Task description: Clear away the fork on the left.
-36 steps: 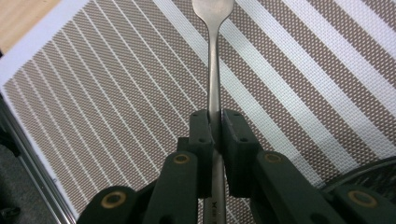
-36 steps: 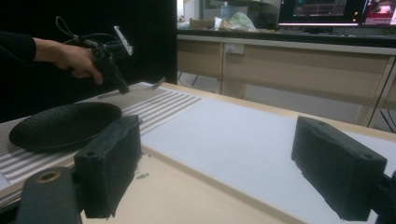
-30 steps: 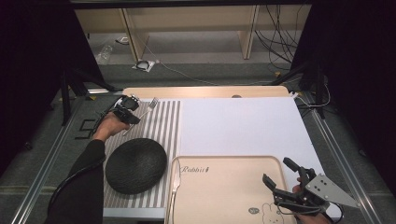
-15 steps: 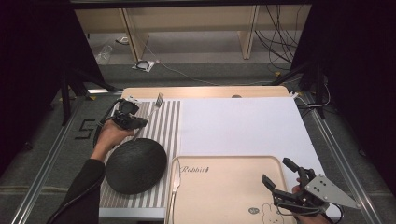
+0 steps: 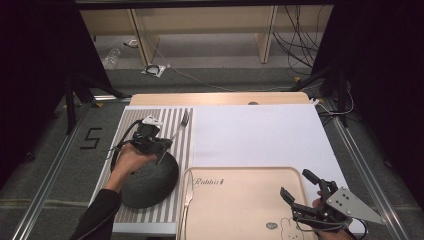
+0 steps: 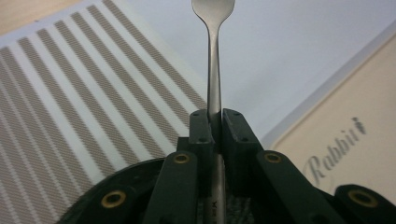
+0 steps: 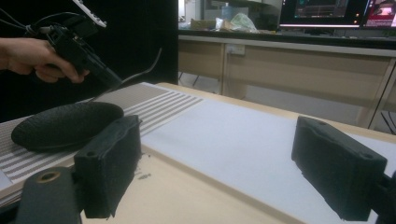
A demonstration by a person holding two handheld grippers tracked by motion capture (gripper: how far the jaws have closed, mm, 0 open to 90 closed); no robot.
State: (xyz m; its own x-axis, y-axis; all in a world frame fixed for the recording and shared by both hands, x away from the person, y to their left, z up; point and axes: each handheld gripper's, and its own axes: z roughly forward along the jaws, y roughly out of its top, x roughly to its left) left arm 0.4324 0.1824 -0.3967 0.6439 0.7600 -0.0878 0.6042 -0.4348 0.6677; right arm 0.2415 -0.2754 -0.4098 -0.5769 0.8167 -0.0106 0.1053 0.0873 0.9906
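A metal fork [image 5: 179, 129] hangs tilted above the striped mat, its handle clamped between the jaws of my left gripper [image 5: 166, 146], which is shut on it. The left gripper view shows the fork's handle [image 6: 214, 70] running up from the closed left gripper [image 6: 215, 114]. This gripper hovers over the far edge of a dark round bowl-like dome [image 5: 150, 182]. My right gripper [image 5: 296, 184] stands open over the near right part of the beige "Rabbit" tray [image 5: 240, 220]. Nothing lies between its pads [image 7: 112, 163].
A striped placemat [image 5: 131, 120] lies at the left and a white mat [image 5: 260, 135] at the right. A metal utensil [image 5: 187, 197] lies along the tray's left edge. The wooden table edge [image 5: 220, 98] runs behind, with floor cables beyond.
The left hand has carried the fork nearer and to the right, from the striped mat's far part to over the dark dome. The right gripper has stayed put.
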